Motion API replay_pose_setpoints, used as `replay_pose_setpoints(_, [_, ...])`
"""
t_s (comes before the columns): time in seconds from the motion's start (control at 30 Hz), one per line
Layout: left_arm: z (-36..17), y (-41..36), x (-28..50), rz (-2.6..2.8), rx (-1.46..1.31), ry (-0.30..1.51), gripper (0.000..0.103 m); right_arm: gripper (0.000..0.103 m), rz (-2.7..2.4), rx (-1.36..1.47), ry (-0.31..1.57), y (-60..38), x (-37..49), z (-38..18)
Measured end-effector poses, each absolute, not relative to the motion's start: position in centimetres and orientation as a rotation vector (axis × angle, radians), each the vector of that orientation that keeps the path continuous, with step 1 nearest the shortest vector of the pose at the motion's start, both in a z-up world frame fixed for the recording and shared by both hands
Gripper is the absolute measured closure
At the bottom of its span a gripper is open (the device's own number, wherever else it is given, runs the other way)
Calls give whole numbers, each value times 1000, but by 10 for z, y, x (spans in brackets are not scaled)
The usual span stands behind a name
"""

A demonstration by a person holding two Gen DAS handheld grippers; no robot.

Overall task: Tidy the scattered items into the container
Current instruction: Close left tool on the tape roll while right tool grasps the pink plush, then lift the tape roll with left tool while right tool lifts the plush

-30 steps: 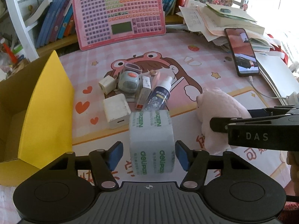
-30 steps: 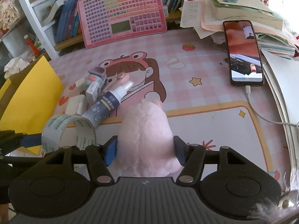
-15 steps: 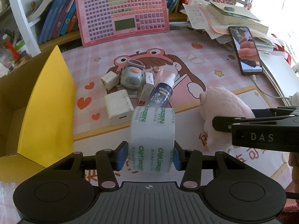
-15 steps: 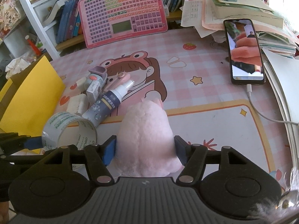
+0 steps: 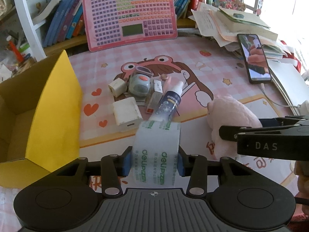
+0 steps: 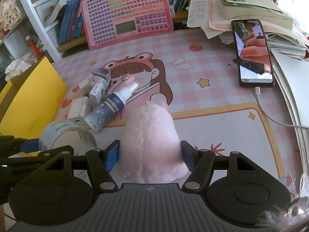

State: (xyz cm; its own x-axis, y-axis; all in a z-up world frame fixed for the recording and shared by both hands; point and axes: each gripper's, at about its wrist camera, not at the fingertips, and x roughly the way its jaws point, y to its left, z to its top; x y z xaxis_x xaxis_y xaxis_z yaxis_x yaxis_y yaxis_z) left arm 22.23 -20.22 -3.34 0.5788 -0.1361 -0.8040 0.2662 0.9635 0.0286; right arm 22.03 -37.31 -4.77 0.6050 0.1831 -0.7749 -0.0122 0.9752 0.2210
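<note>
I am gripping two things at once: my left gripper [image 5: 154, 164] is clamping its blue pads against both sides of the tape roll [image 5: 157, 150], and my right gripper [image 6: 149, 155] is squeezing the pink plush toy [image 6: 149, 137] between its jaws. Both are sitting low at the near edge of the pink desk mat [image 5: 222, 71], so I judge this to be the grasping step, with lifting and carrying not yet done. The yellow cardboard box [image 5: 56, 112] is standing open to my left, just beside the tape, so the next move is calling for a lift clear of its tall flap, then a swing leftward over the opening. The other clutter is waiting in a pile beyond: a white charger [image 5: 126, 113], a spray bottle [image 5: 170, 100] and small boxes. The tape is reading "deli" in green letters; my right gripper's side is reading "DAS". The bottle's label is in Chinese characters that I cannot make out.
</note>
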Motion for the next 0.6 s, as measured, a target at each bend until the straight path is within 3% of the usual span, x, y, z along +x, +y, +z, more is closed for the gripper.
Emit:
replay_pose_setpoints(0.47, [-28, -192, 211, -227, 135, 923, 61, 34, 94, 179, 922, -365, 220, -51])
replay_pose_setpoints(0.6, [-25, -187, 207, -221, 123, 919, 61, 40, 89, 185, 916, -364, 218, -51])
